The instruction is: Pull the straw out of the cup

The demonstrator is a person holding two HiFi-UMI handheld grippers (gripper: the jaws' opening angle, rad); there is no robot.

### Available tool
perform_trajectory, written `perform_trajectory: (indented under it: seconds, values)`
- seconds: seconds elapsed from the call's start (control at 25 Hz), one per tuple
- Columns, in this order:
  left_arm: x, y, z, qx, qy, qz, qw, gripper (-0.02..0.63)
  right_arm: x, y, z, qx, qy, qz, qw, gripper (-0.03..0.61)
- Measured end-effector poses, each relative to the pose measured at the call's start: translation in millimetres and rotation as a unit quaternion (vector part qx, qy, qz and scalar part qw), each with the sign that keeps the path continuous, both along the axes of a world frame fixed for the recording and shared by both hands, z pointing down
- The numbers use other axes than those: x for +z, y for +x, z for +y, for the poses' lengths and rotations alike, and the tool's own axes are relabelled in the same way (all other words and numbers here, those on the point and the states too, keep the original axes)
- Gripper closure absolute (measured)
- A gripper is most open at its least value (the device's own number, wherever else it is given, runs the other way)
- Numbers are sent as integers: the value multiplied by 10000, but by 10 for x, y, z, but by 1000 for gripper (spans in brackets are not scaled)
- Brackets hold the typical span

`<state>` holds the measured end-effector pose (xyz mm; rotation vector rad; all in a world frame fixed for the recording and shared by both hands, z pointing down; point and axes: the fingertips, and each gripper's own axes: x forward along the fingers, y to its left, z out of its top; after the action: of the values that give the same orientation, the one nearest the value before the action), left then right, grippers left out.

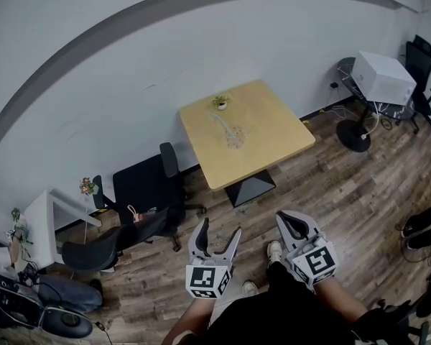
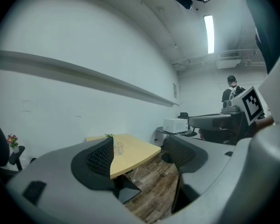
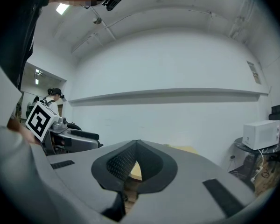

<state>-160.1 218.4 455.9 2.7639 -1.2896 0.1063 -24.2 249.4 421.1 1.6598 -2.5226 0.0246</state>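
A clear cup (image 1: 235, 136) stands near the middle of the square wooden table (image 1: 273, 139), far ahead of me; a thin pale straw (image 1: 223, 123) leans out of it toward the back left. The cup (image 2: 118, 147) shows small in the left gripper view, beside the left pad. My left gripper (image 1: 220, 228) (image 2: 140, 146) is held low over the floor, open, with nothing between its pads. My right gripper (image 1: 287, 220) (image 3: 136, 143) is level beside it, its pads meeting at the tips, holding nothing.
A small potted plant (image 1: 220, 103) sits at the table's back edge. Two black office chairs (image 1: 147, 185) (image 1: 93, 250) stand left of the table. A white appliance (image 1: 383, 77) rests on a round side table at the right. Wood floor (image 1: 359, 192) lies between me and the table.
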Motion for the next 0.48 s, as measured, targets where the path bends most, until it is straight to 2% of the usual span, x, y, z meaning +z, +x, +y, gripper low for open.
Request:
perform_trajectory:
  seconds: [0.32, 0.48]
  values:
    - [190, 322, -750, 47, -292, -142, 9995, 238, 22, 363, -768, -26, 18, -142, 9999, 560]
    - [173, 551, -1097, 15, -343, -161, 9993, 238, 38, 590, -1132, -100, -144, -97, 9998, 560]
